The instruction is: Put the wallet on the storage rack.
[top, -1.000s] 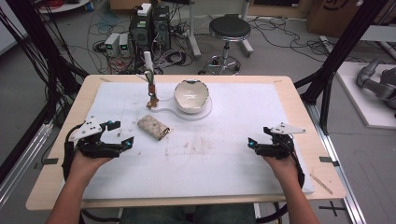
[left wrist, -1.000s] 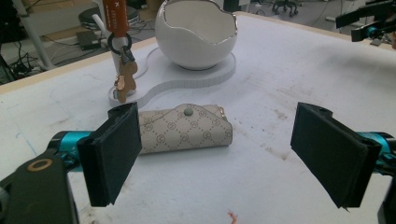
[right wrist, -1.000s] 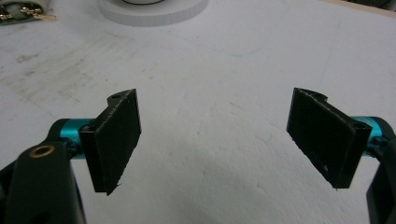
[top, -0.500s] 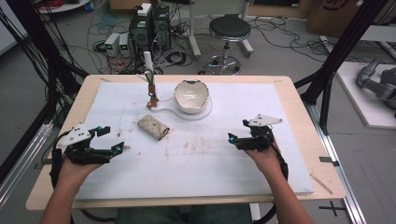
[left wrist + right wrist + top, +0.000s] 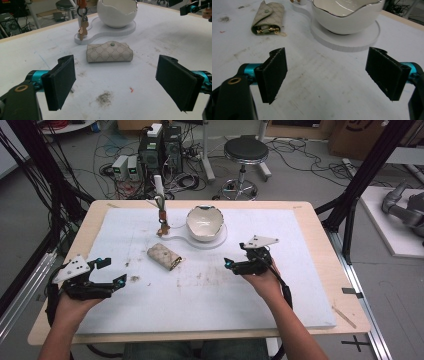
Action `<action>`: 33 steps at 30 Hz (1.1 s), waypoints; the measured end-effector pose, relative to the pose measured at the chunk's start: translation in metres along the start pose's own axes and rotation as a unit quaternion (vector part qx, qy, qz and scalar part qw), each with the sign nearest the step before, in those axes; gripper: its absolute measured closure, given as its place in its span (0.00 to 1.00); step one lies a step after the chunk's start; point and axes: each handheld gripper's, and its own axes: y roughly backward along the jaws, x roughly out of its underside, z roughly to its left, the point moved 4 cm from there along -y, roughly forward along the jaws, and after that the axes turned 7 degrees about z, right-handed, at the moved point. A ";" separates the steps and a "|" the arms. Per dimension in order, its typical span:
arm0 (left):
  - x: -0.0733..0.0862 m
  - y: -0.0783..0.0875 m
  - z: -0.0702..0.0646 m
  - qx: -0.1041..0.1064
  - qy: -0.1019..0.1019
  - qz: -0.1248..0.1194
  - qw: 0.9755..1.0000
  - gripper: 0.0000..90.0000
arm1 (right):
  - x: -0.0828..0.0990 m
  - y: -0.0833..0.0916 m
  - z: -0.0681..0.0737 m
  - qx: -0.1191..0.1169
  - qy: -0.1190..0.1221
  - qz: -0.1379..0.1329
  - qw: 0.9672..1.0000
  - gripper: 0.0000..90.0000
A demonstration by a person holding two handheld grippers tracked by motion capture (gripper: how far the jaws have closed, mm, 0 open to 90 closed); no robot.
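Left hand-held gripper (image 5: 107,272) — jaws spread wide, empty, held low over the worktop (image 5: 300,285). Ahead of it, apart: beige key pouch (image 5: 109,52), snap uppermost. Right hand-held gripper (image 5: 235,265) — jaws likewise wide, empty. Just beyond it: white bowl (image 5: 347,15) on a white base (image 5: 347,37); pouch ahead-left, open end facing it. Nothing between jaws and either item.

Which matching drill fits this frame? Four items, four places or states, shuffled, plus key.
Items
1. key pouch
2. white bowl
3. left gripper
4. right gripper

Places or states
A. open, in front of the bowl
B. on the flat white base
C. open, near the table's left edge
D. lying flat on the white mat

Pairs: 1-D, 2-B, 3-C, 4-A
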 end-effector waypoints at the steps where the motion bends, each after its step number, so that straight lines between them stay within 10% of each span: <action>1: 0.001 0.001 0.001 -0.002 0.001 0.001 1.000 0.18 | -0.003 -0.003 0.002 -0.001 0.004 -0.003 1.000 0.20; 33: 0.012 0.019 0.005 -0.027 0.004 0.006 1.000 0.18 | -0.060 -0.094 0.078 -0.074 0.057 0.029 0.995 0.20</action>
